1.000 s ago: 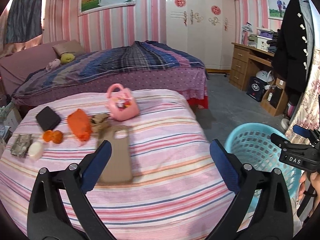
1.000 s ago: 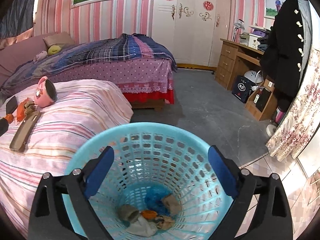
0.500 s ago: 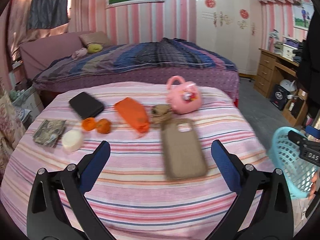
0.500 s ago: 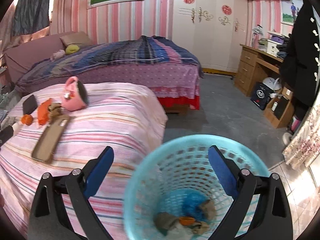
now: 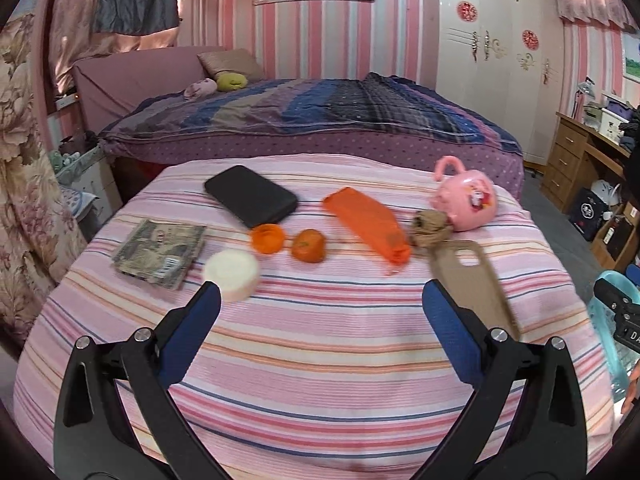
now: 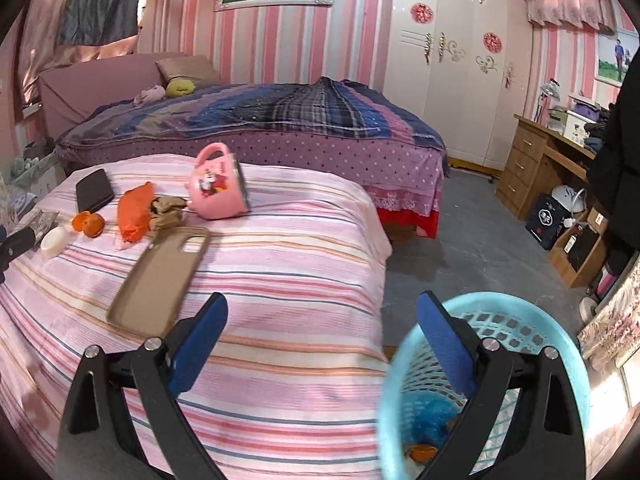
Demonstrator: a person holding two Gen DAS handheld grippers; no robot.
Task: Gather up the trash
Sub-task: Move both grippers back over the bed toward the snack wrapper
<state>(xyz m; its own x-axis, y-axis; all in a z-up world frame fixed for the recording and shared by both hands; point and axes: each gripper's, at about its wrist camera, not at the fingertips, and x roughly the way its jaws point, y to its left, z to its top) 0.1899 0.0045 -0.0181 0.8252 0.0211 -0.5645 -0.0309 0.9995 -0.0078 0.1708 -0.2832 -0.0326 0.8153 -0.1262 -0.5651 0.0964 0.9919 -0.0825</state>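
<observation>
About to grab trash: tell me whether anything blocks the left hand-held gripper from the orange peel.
Nothing visible does. The left hand-held gripper is open over bare striped bedspread; the orange peel lies ahead, with the white round piece beside the path.

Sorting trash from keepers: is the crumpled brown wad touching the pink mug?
Cannot tell. In both wrist views the brown wad overlaps the pink mug near its base, but neither shows contact or a gap plainly.

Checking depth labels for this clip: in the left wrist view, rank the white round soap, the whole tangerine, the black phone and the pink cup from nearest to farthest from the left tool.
1. White soap, just beyond the left finger.
2. Tangerine, centre.
3. Black phone, farther back, left.
4. Pink cup, far right; it and the phone are close to call.
</observation>
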